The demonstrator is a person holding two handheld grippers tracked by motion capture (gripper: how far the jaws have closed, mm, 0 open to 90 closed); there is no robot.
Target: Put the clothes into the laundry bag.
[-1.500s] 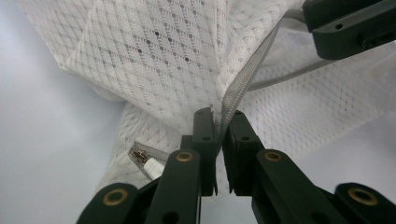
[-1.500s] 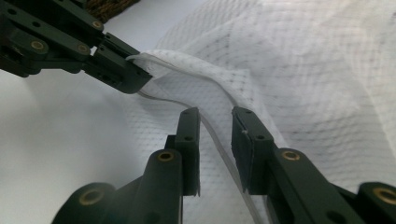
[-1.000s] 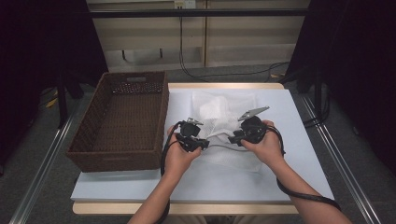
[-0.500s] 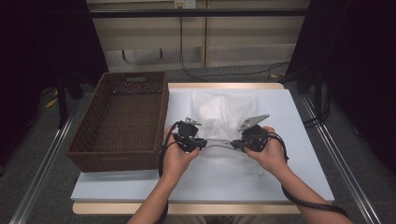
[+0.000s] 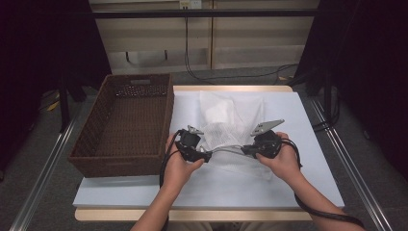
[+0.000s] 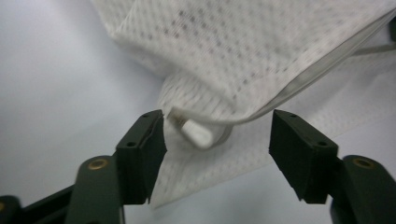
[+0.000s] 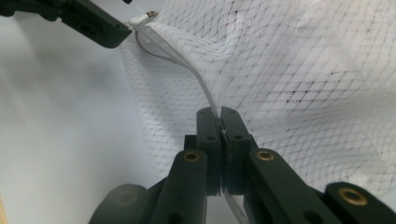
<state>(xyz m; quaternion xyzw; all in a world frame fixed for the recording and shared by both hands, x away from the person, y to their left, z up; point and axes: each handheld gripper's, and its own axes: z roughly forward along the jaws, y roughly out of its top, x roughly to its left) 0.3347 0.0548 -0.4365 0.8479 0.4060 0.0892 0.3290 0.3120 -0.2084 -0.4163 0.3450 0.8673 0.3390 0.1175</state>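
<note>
The mesh laundry bag [image 5: 231, 126] lies on the white table cover [image 5: 308, 144] to the right of the wicker basket [image 5: 127, 120], and you have its near zippered edge lifted between the two tools. Your right gripper [image 7: 220, 122] has its jaws clamped tight on the white zipper tape [image 7: 205, 93], which runs up from the pinch toward your other tool at the top left of the right gripper view. Your left gripper [image 6: 217, 140] stands with its jaws spread wide, one to each side of the zipper pull [image 6: 198, 133], which hangs from the end of the bag's hem; neither jaw looks to be touching it, though the frame is a little blurred there. In the high view your two hands sit close together over the front of the bag, the left hand [image 5: 179, 166] just beside the basket's near right corner and the right hand [image 5: 284, 161] farther right. As I read it, you are at the step of catching the slider: the tape is anchored, the pull is not yet held. The next move calls for closing the left jaws squarely on the pull's tab, not on the loose mesh behind it, while you keep the tape taut with the right so the slider can travel along it.
</note>
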